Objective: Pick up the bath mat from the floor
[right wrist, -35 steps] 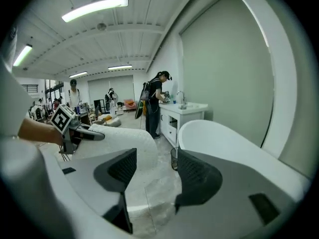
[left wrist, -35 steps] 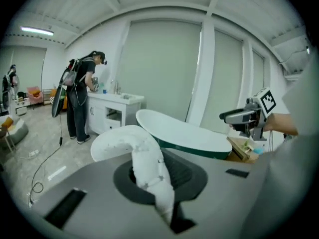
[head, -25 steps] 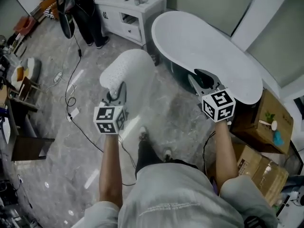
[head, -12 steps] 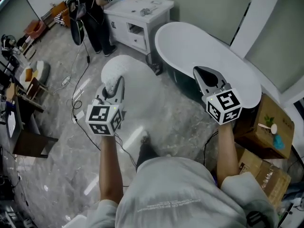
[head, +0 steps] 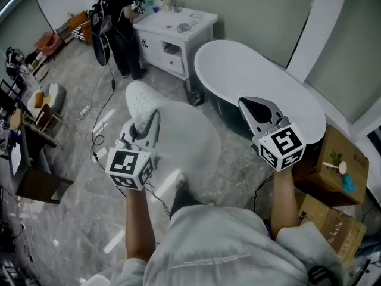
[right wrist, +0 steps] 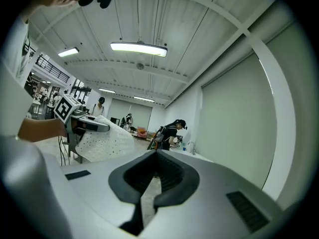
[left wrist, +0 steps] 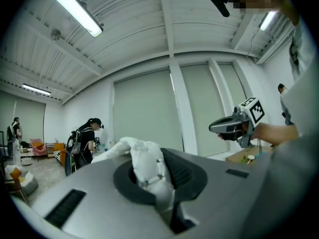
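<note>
Bath mat (head: 178, 133) is off the floor (head: 65, 183) - it hangs in the air from the left gripper (head: 144, 119), whose jaws are pinched tight on a bunched edge. It drapes wider than a sec ago.

Main change: the right gripper (head: 257, 107) had its jaws apart a sec ago; now they're pressed together on nothing, over the bathtub (head: 250, 64), apart from the mat. So the lift looks done w/ the left alone.

Writing: none legible - the cubes show only square markers, and the cardboard box (head: 330, 159) print is too small.
</note>
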Demonstrator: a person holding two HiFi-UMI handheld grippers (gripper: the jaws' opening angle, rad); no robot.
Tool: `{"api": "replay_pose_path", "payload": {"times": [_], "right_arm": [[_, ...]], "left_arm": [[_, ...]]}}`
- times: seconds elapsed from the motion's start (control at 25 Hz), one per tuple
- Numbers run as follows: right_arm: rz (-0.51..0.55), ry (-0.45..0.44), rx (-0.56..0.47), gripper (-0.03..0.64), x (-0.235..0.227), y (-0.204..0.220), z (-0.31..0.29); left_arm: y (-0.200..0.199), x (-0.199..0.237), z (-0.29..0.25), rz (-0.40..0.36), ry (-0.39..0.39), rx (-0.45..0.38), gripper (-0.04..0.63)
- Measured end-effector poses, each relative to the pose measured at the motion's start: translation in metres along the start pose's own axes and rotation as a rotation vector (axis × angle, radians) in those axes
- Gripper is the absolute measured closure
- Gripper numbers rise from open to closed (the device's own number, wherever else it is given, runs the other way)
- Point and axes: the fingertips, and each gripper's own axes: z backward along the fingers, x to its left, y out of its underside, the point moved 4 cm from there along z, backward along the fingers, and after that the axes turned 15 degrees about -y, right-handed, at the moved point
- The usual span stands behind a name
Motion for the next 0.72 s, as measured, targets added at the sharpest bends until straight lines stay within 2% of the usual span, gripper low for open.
{"api": "replay_pose_path", "payload": {"times": [0.72], "right_arm": [[-0.013,0.037,0.041,0.603,-0.003,0.016,-0.007]], "left_arm": [[0.005,-0.018,-0.01,-0.048,0.078,0.021,0.563]]}}
